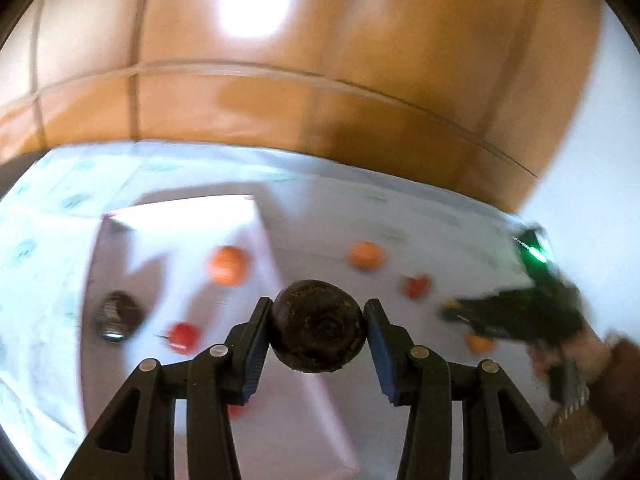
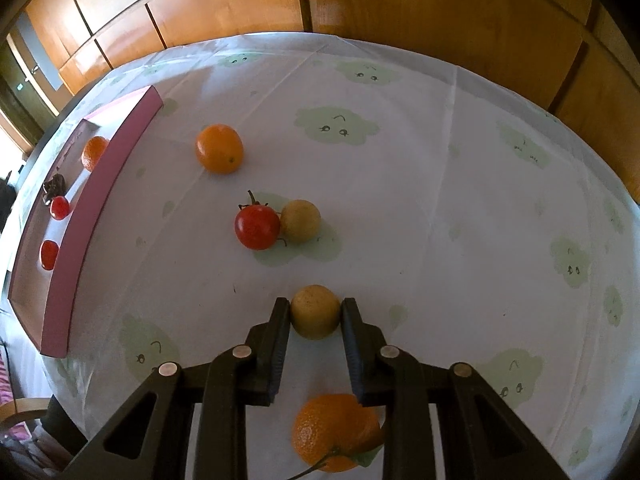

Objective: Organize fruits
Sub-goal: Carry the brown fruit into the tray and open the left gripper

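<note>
In the blurred left wrist view my left gripper (image 1: 318,314) is shut on a dark brown round fruit (image 1: 318,332), held in the air over the pink tray (image 1: 262,220). The tray holds an orange (image 1: 226,265), another dark fruit (image 1: 119,316) and a red tomato (image 1: 183,336). In the right wrist view my right gripper (image 2: 315,306) points steeply down at the tablecloth, its pads pressed on a small tan round fruit (image 2: 314,320). A mandarin with stem and leaf (image 2: 334,432) lies just under its fingers.
Loose on the cloud-print tablecloth (image 2: 440,200) are an orange (image 2: 219,148), a red tomato (image 2: 257,227) and a second tan fruit (image 2: 300,220) touching it. The pink tray (image 2: 100,200) stands at the left edge. Wooden cabinets (image 2: 400,0) rise behind the table.
</note>
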Demonstrator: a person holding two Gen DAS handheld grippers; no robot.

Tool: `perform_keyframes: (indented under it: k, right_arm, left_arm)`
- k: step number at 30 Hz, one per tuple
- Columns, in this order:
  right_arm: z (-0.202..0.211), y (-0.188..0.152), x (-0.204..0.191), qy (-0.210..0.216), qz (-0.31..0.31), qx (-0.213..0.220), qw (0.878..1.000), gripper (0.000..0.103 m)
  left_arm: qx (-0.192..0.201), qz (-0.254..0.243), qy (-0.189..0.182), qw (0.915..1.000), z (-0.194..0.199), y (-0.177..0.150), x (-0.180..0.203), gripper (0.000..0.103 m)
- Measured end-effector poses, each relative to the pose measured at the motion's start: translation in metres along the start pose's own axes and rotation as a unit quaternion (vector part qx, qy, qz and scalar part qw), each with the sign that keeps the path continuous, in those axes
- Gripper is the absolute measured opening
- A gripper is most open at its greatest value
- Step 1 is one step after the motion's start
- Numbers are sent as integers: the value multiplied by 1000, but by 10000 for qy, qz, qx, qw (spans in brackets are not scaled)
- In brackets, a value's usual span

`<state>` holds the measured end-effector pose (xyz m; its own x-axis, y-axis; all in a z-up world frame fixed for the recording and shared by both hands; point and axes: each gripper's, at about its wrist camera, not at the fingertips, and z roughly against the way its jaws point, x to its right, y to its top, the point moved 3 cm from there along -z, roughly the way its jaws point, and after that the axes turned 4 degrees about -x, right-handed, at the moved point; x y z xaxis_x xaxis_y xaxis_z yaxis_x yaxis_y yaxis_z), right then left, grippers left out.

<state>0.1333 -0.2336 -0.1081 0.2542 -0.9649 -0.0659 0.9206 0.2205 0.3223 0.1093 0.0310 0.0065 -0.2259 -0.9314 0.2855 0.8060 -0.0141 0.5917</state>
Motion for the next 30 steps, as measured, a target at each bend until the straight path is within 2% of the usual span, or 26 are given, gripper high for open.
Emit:
perform_keyframes:
  k: [4, 7, 18, 20, 22, 26, 30]
  right_arm:
    - [-1, 0, -3, -94, 84, 23, 9999, 26]
    - [-1, 0, -4, -119, 109, 30, 9999, 26]
    - [-1, 0, -5, -122, 106, 33, 9999, 26]
    - [-1, 0, -5, -121, 102, 34, 9999, 26]
    - [-1, 0, -5, -122, 96, 33, 9999, 26]
    - [-2, 0, -5, -141, 106, 33, 9998, 26]
    - [-2, 0, -3, -81, 13, 12, 10000, 26]
  left_arm:
    - [-224, 513, 359, 9978, -25, 16, -52, 47]
    - [-393, 648, 580, 9954, -43, 22, -71, 47]
    - [-647, 542, 1121, 9901, -82, 31, -83, 47]
    - [-610, 527, 1207, 9894, -77, 29, -86, 51]
    - [-544, 522, 1254, 9892, -72, 28, -86, 59]
    - [-204, 345, 1682, 9849, -46, 25, -73, 61]
    - [101, 477, 1615, 9857, -19, 15, -60, 66]
